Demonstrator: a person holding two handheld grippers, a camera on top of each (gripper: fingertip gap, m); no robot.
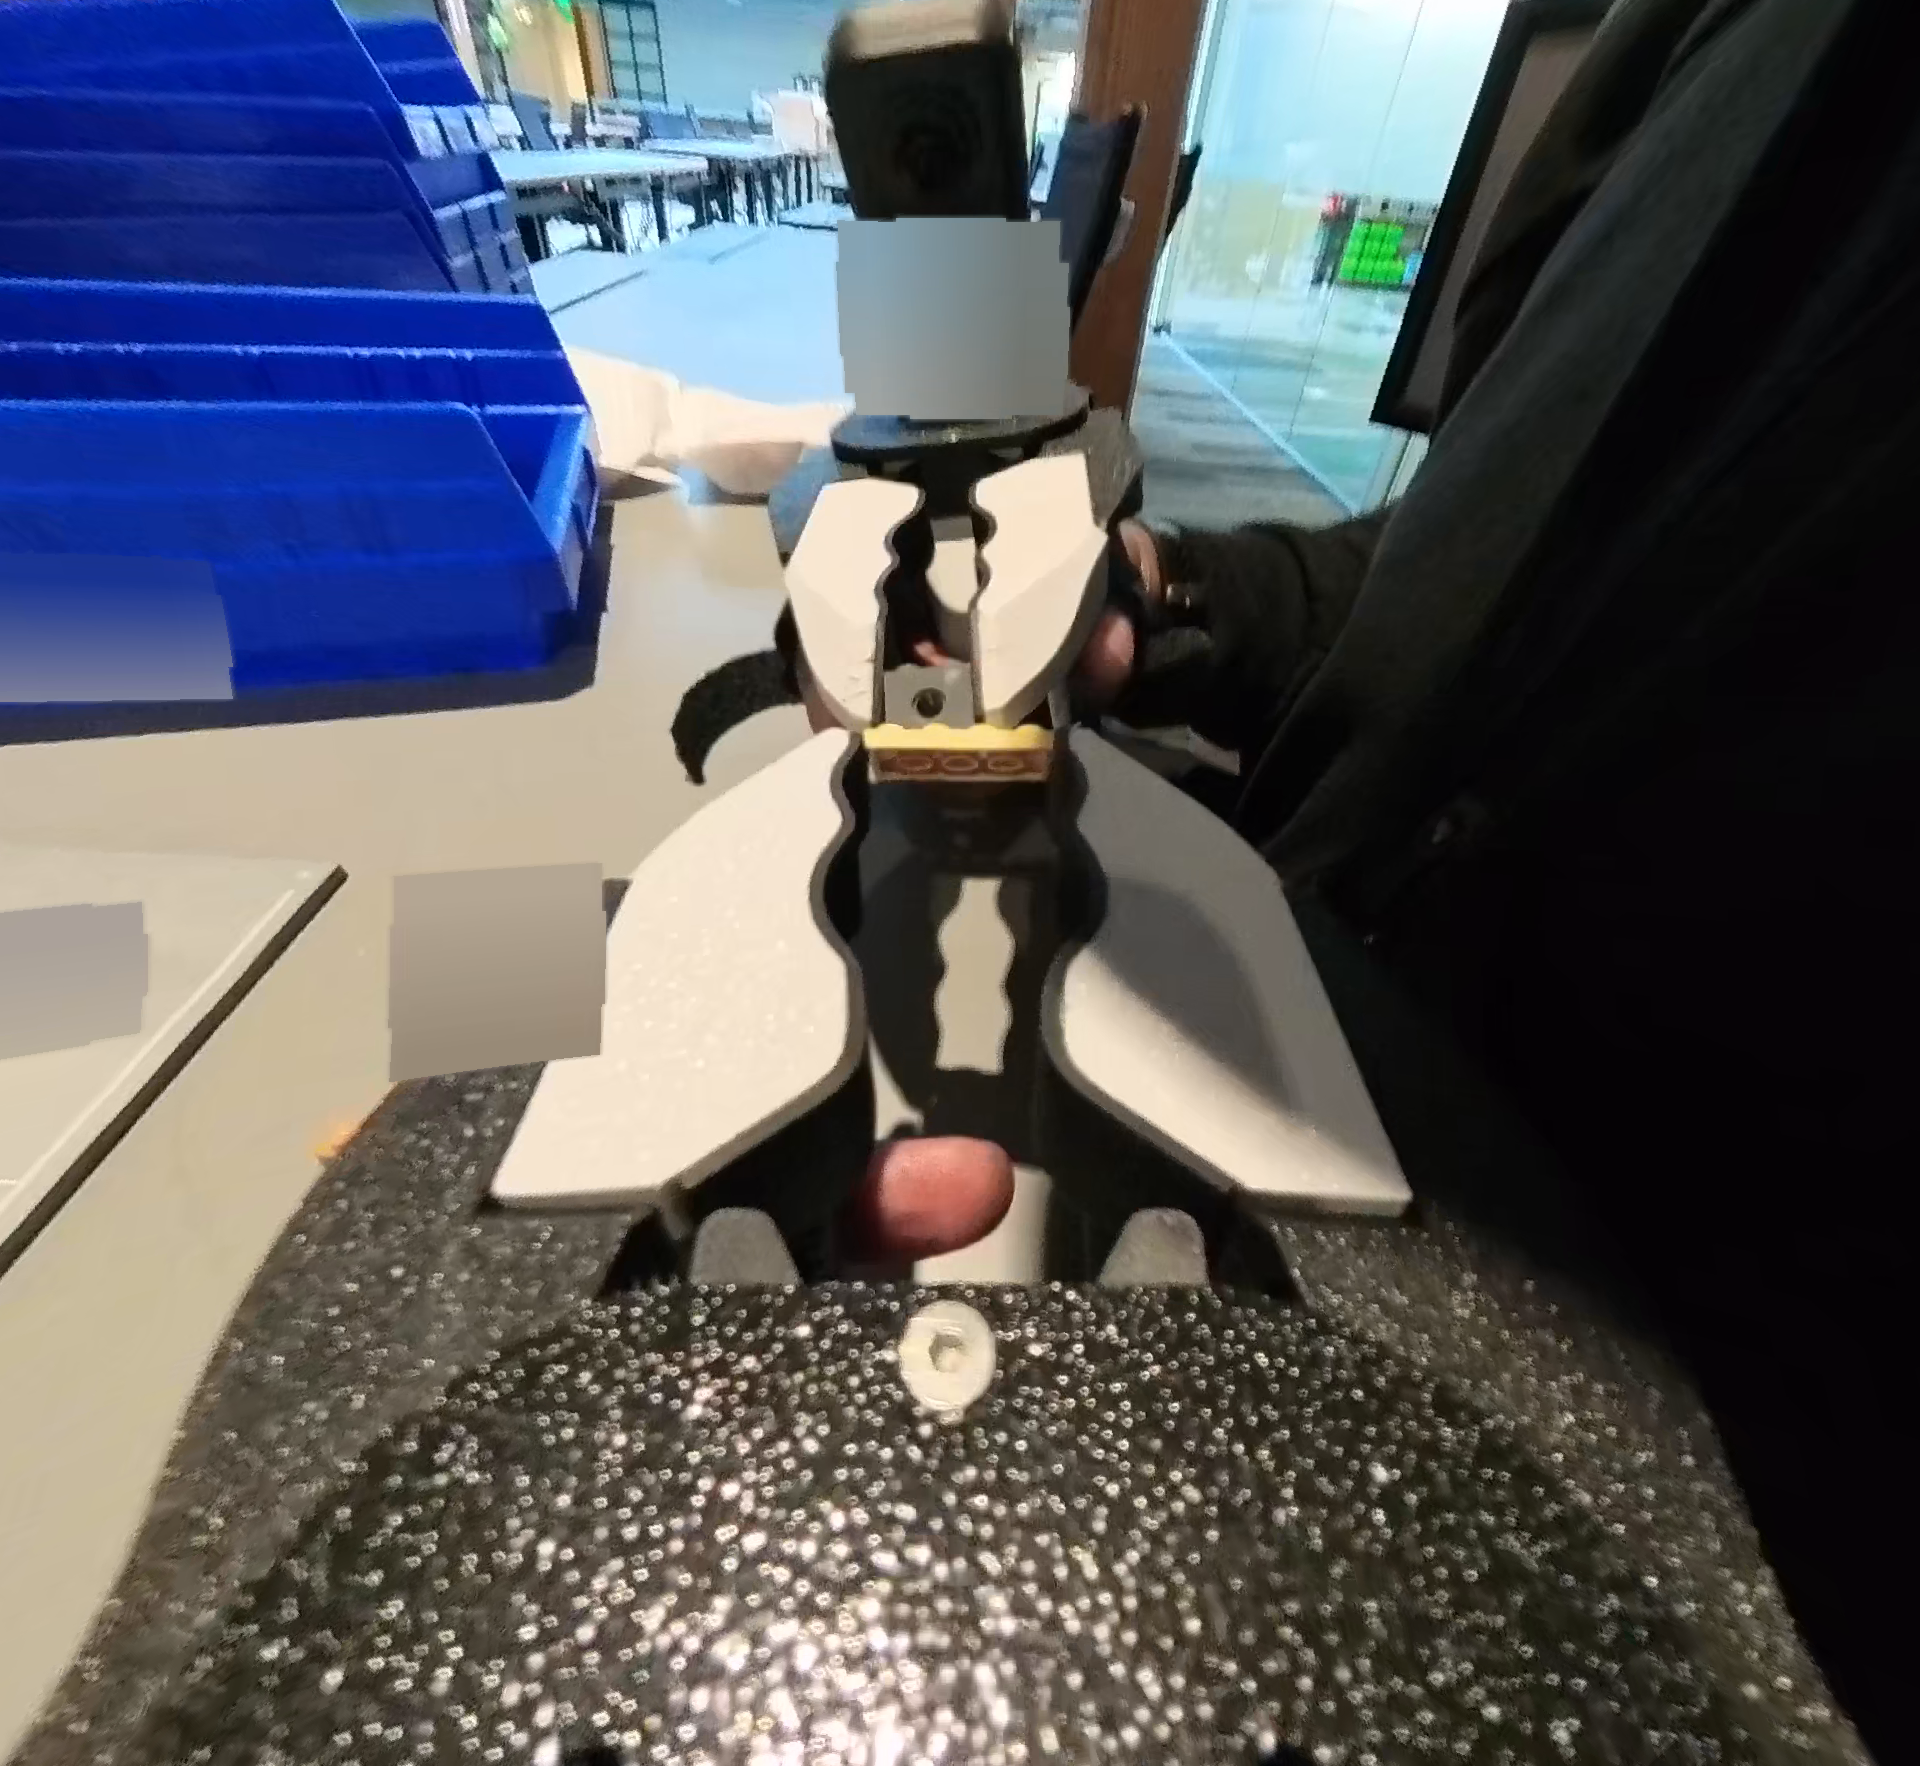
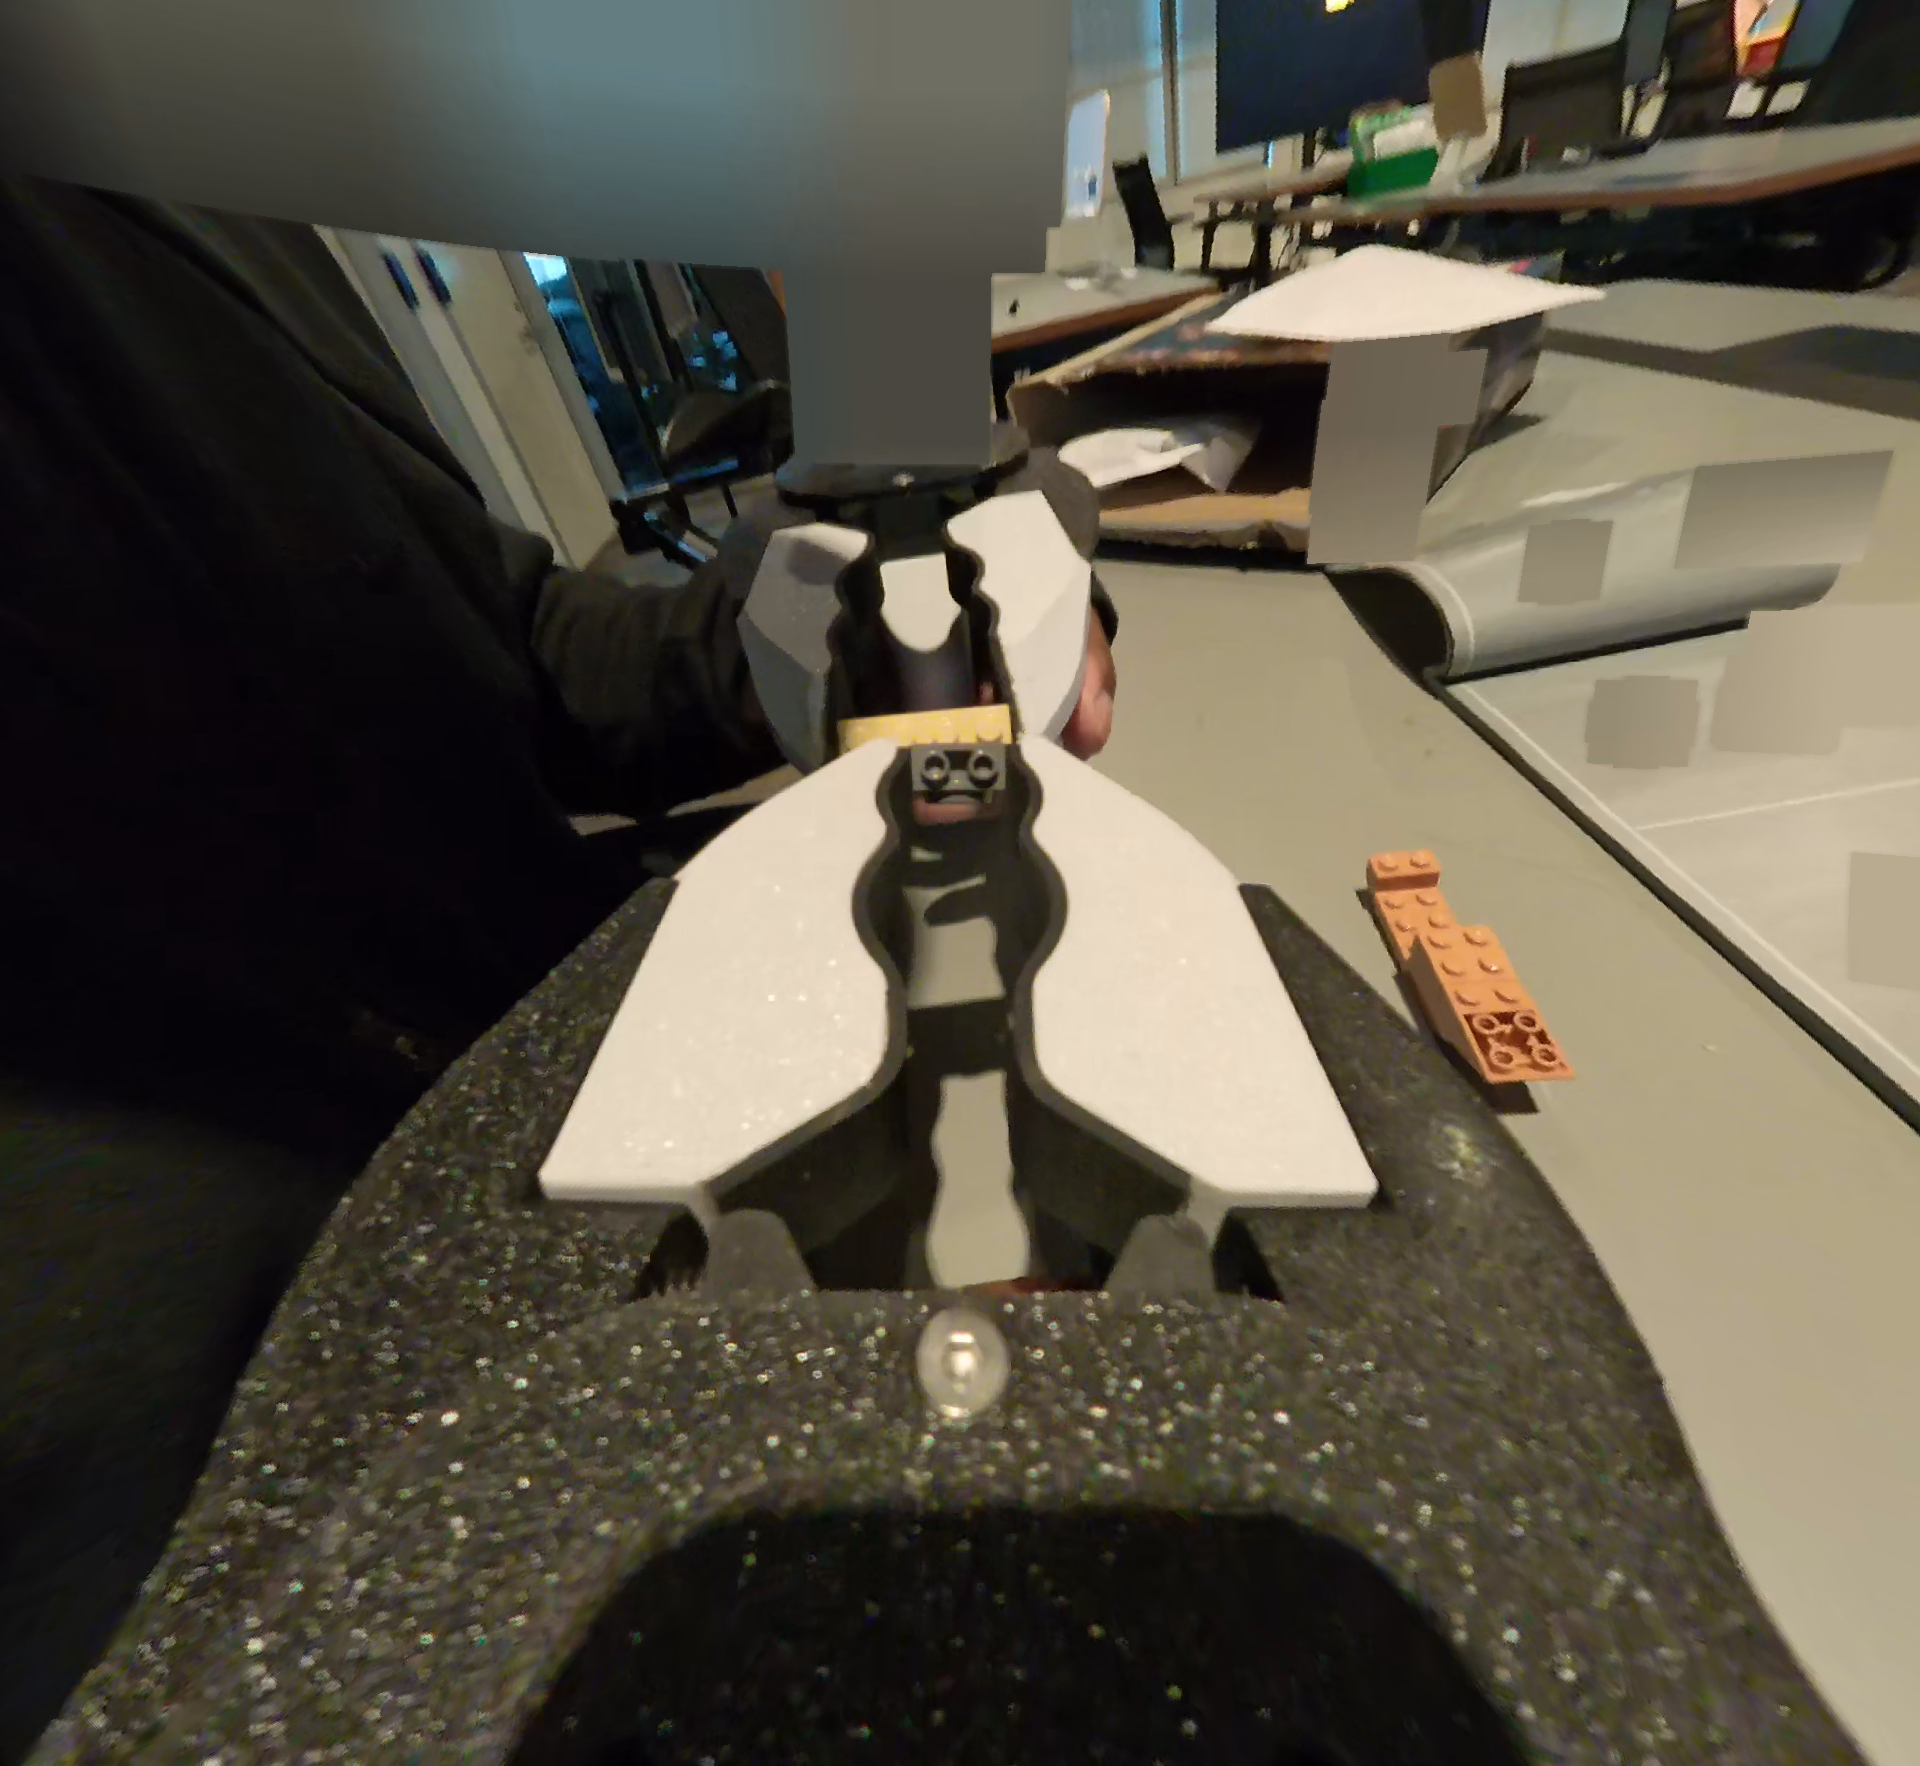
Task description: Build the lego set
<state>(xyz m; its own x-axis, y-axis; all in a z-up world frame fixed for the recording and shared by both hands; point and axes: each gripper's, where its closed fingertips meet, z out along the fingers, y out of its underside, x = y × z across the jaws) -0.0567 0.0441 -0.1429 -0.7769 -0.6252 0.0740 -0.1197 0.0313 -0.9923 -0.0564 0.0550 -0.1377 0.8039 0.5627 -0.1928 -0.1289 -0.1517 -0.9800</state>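
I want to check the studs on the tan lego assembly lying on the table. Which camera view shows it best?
The right wrist view: the tan lego assembly lies on the grey table right of the right gripper, sharp and unblocked. The left wrist view does not show it at all.

Grey table [image 2: 1299, 885] — orange brick assembly [image 2: 1460, 973], cardboard box [image 2: 1174, 428], blue bins [image 1: 260, 428].

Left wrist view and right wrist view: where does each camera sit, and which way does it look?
Left wrist view: on the left tool, facing the right tool and blue bins; a fingertip shows.
Right wrist view: on the right tool, facing the left tool; a dark sleeve shows.
Shared: both tools, tan plate, grey piece.
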